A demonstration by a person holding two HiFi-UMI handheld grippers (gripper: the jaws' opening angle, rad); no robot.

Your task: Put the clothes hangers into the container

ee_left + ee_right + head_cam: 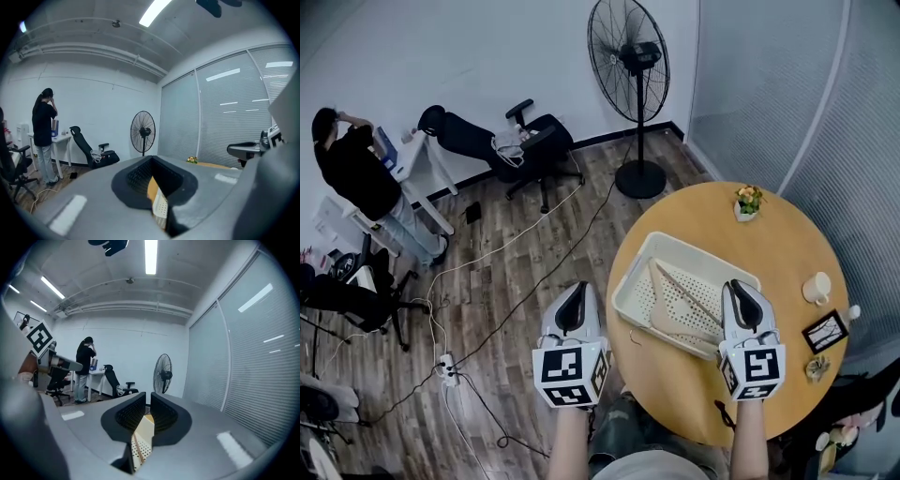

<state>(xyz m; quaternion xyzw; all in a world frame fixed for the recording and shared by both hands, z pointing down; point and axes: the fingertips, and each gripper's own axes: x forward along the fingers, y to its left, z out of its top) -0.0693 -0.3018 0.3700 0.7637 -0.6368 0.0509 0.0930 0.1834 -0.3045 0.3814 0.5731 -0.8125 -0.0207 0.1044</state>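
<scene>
Two hand-held tongs fill the foreground, each with a marker cube on its back. The left tongs hang just off the edge of the round wooden worktop, above the plank floor. In the left gripper view the left tongs have their dark ridged jaws meeting at the tips, with nothing between them. The right tongs hover over the near right corner of the white perforated container. In the right gripper view the right tongs stand barely apart, with a thin slit between the pads, and hold nothing.

The pale wooden clothes hangers lie flat inside the container, which sits at an angle on the near left part of the worktop. A slice of its perforated wall shows below the left jaws.

Farther across the worktop are a small pot of flowers near the far edge, and a white cup and a small dark frame at the right. All three stand well apart from the container.

Beyond the worktop, a black pedestal fan stands by the wall. A black office chair is to its left. A person in dark clothes stands at a white desk. Cables run over the floor to a power strip.
</scene>
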